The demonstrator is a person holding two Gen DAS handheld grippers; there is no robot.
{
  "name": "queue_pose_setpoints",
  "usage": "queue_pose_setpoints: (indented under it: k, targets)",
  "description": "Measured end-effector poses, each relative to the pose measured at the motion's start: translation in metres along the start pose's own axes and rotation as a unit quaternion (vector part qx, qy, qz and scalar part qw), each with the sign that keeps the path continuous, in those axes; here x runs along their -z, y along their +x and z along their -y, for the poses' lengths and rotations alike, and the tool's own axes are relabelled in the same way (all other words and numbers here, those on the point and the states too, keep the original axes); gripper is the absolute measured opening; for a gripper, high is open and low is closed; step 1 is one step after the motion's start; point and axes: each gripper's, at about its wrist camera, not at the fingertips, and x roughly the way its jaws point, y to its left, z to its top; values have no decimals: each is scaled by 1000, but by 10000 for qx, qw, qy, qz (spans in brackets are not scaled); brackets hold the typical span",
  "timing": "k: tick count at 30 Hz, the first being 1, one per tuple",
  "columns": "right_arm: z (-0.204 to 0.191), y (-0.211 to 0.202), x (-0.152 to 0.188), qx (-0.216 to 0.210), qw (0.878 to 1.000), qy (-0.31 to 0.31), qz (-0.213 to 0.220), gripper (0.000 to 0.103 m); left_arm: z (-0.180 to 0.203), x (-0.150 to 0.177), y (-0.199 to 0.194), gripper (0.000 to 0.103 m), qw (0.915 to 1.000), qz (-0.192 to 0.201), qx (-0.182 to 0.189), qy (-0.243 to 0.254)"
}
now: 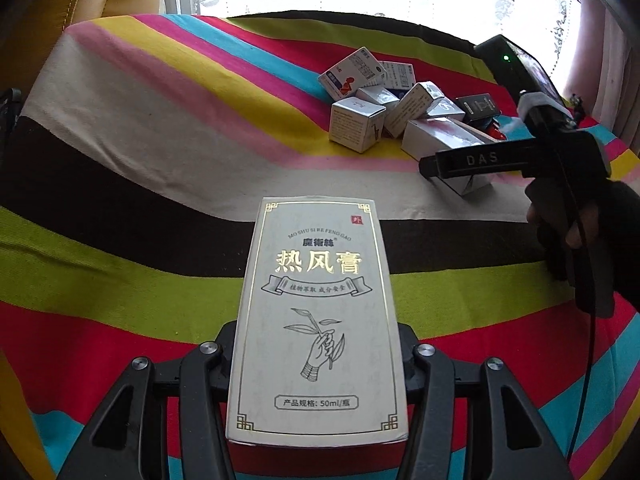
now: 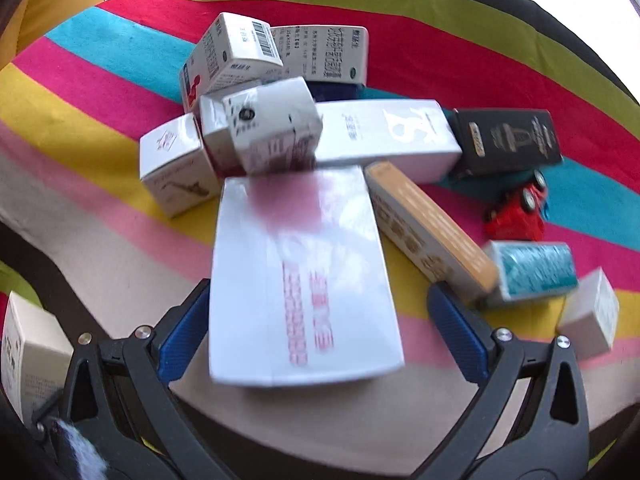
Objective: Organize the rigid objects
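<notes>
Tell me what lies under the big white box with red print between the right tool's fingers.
The large white box with red print lies on the striped cloth. Whether anything is beneath it stays hidden.

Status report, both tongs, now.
Left tongs shut on cream ointment box, clear of the pile. Right tongs open around glossy white box, left pad touching, right pad apart. Orange-edged box crowds its right side.

Heaped boxes at upper centre on the striped cloth; flat box below them; toy car at right, beside small boxes.
</notes>
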Motion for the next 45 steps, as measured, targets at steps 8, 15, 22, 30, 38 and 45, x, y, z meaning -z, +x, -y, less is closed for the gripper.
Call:
queue_pose_setpoints:
  k: [8,15,22,30,38,45]
  targets:
    - [-19,-18,13,-241,9991,-281,192,69,-2,-2,4,60,9998,1,-103,-187]
    - [-32,-73,97,-219,9994,-50,271,69,-6,-3,7,70,9992,-46,-235,-309]
    - [-24,-107,138,81,9994,225,253,69,-9,-2,6,72,9990,-45,-275,-347]
    - [-42,-122,160,235,9987,351,287,69,-17,-1,2,53,9979,45,-369,-521]
    - [-56,-149,194,284,9985,372,276,69,-16,22,-21,52,9972,22,23,-753]
    - [-49,-163,213,259,9981,503,245,69,18,83,-70,52,9988,47,410,-272]
